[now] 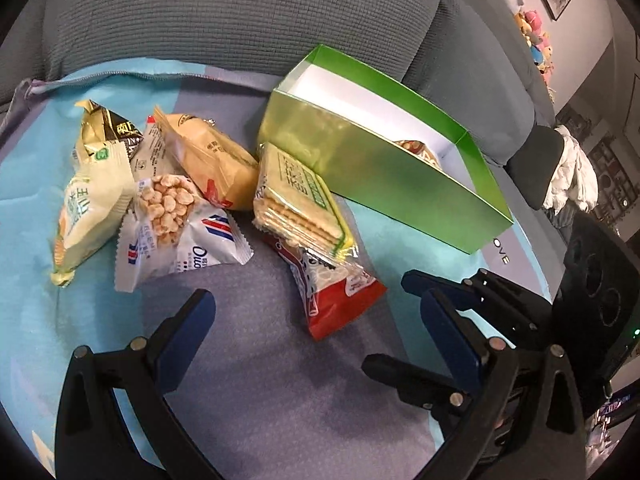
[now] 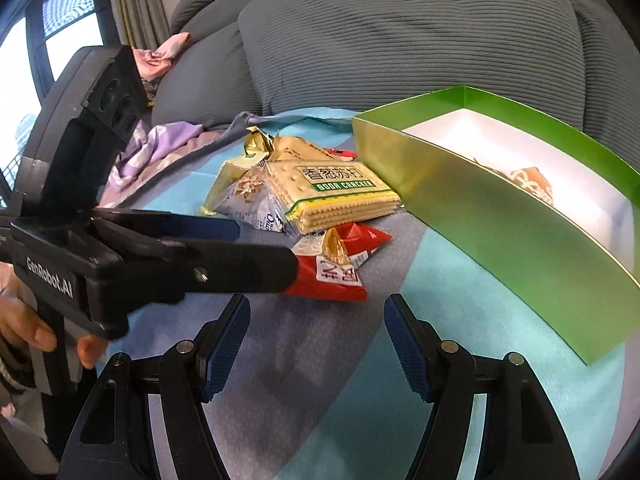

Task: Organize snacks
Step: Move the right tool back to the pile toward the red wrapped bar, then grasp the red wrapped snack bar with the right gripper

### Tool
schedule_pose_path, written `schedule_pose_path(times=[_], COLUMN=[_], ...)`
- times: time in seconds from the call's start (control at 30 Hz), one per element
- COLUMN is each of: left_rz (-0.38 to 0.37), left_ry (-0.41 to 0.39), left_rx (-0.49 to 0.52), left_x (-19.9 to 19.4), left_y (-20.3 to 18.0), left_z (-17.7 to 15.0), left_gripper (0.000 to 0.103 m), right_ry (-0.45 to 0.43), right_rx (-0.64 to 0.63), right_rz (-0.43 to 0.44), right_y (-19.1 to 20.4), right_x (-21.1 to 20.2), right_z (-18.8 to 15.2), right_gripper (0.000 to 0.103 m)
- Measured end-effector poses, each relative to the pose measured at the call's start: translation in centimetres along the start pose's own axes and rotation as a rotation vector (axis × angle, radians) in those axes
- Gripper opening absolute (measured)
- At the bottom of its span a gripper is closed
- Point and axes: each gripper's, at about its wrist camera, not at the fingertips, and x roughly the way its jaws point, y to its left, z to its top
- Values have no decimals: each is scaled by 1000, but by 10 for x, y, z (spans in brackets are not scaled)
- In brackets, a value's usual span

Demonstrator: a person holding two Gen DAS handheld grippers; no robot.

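Note:
A heap of snack packets lies on a blue and grey cloth (image 1: pixel 260 380). On top is a soda cracker pack (image 1: pixel 300 196) (image 2: pixel 336 196), with a red packet (image 1: pixel 340 300) (image 2: pixel 340 264) under its near end. Left of them lie a white peanut packet (image 1: pixel 180 232), a tan packet (image 1: pixel 216 160) and a pale green packet (image 1: pixel 88 208). An open green box (image 1: pixel 380 176) (image 2: pixel 500 232) at the right holds one snack (image 2: pixel 528 180). My left gripper (image 1: pixel 316 300) (image 2: pixel 266 248) is open just short of the red packet. My right gripper (image 2: pixel 316 300) (image 1: pixel 388 320) is open beside it, holding nothing.
Grey sofa cushions (image 1: pixel 240 12) (image 2: pixel 400 40) rise right behind the snacks and the box. A purple crumpled cloth (image 2: pixel 160 140) lies at the far left. A hand (image 2: pixel 28 328) grips the left tool's handle. Plush toys (image 1: pixel 532 28) sit on the sofa back.

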Motion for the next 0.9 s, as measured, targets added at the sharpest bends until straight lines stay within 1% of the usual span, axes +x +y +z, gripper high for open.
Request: schedule_pose_path(times=[0.07, 0.17, 0.23, 0.3, 0.33, 0.37, 0.4, 0.43, 0.47, 0.5, 0.53, 0.6, 0.67, 0.7, 0.73, 0.9], left_rz=[0, -2, 5, 2, -2, -13, -20, -22, -22, -23, -30, -39, -38, -39, -42, -57], left_ry=[0, -3, -3, 6, 11, 19, 23, 25, 29, 39, 46, 58, 60, 64, 70, 61], left_rx=[-7, 9, 34, 50, 50, 47, 46, 46, 47, 45, 40, 38, 35, 35, 34, 26], left_x=[2, 4, 7, 11, 13, 16, 17, 18, 20, 22, 23, 26, 26, 27, 28, 23], left_y=[1, -2, -7, -10, -10, -9, -9, -10, -10, -9, -9, -8, -7, -6, -5, 0], left_z=[3, 7, 9, 11, 12, 13, 13, 13, 12, 12, 11, 11, 10, 10, 10, 6], left_gripper=[102, 101, 97, 87, 84, 77, 66, 60, 50, 45, 44, 41, 42, 39, 39, 38], right_ry=[3, 5, 4, 3, 3, 4, 8, 9, 10, 13, 16, 23, 37, 49, 60, 52], right_rx=[-4, -6, -1, 8, 14, 22, 35, 45, 52, 57, 57, 57, 58, 63, 72, 79], right_rz=[6, 20, 38, 56, 58, 64, 72, 79, 85, 93, 100, 116, 118, 120, 116, 126], right_y=[-1, -2, -3, -5, -5, -6, -8, -9, -10, -11, -10, -10, -8, -9, -10, -10], right_x=[4, 7, 11, 13, 12, 14, 15, 16, 18, 19, 20, 22, 26, 28, 31, 29], right_z=[1, 2, 4, 7, 7, 8, 9, 9, 10, 10, 9, 9, 8, 9, 8, 7], right_gripper=[70, 70, 70, 70, 70, 70, 70, 70, 70, 70, 69, 62, 54, 43, 39, 34])
